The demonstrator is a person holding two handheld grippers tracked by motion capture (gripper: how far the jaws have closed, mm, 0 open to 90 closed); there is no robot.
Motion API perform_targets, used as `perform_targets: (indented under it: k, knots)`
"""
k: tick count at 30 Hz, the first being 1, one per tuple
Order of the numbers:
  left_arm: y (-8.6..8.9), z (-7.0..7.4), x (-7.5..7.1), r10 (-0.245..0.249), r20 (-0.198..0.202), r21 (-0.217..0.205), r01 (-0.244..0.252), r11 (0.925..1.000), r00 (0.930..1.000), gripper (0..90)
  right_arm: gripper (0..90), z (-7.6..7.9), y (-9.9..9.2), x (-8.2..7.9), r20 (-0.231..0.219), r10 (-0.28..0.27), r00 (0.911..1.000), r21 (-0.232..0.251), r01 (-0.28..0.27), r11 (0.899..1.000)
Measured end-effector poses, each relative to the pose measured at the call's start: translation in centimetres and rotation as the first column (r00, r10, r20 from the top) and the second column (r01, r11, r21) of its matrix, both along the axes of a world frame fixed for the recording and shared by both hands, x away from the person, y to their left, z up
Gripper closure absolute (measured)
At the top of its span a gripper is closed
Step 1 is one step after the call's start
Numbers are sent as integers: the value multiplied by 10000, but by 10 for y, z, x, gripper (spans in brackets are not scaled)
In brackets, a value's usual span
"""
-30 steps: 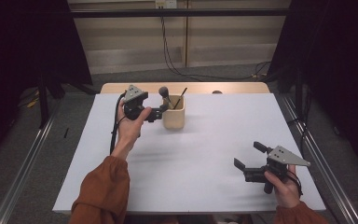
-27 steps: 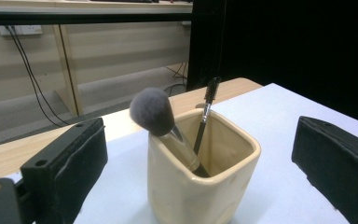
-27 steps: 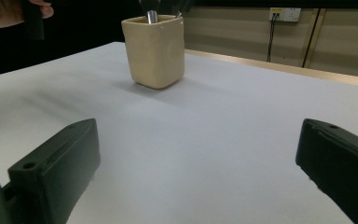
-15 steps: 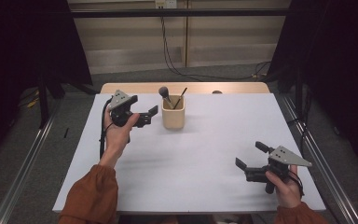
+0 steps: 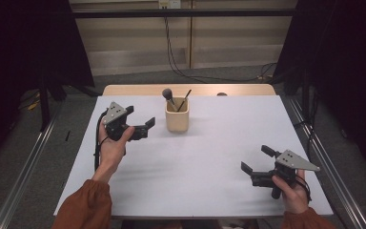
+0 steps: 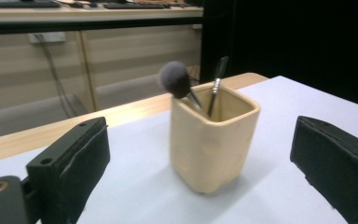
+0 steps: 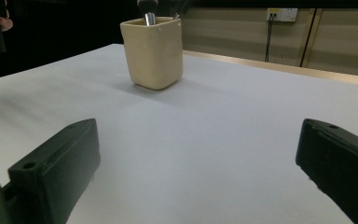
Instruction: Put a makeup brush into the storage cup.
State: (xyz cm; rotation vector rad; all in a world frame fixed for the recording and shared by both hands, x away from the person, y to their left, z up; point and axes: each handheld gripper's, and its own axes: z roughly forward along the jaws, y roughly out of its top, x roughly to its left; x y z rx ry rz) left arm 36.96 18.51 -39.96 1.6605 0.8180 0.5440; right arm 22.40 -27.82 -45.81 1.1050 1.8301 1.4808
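White worktop (image 5: 195, 167), dark room. My left hand-held gripper (image 5: 140, 125) gapes empty beside the beige brush cup (image 5: 177, 115); right hand-held gripper (image 5: 256, 162) likewise open, empty. I should approach level, straddling the cup's walls squarely.

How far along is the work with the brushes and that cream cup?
Done, by the look of it: the fluffy brush and the thin brush both stand in the cream cup. In hand: nothing; the left tongs are open beside the cup, the right tongs open near the front edge. No loose item remains on the white table.
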Motion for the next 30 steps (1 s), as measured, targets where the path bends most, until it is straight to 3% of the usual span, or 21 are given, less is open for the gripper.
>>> perform_targets:
  k: [8,18,30]
  knots:
    - [18,-1,-14,59,-61,69,-58,10000,10000,33,0,0,0,0,-37,32,10000,-28,-32,10000]
    - [33,-14,-32,349,-270,29,-348,9994,9990,29,0,0,0,-1,-39,36,10000,-34,-36,10000]
    - [45,-22,-69,641,-144,326,-636,9974,9978,29,0,1,1,-2,-3,40,10000,-40,-40,10000]
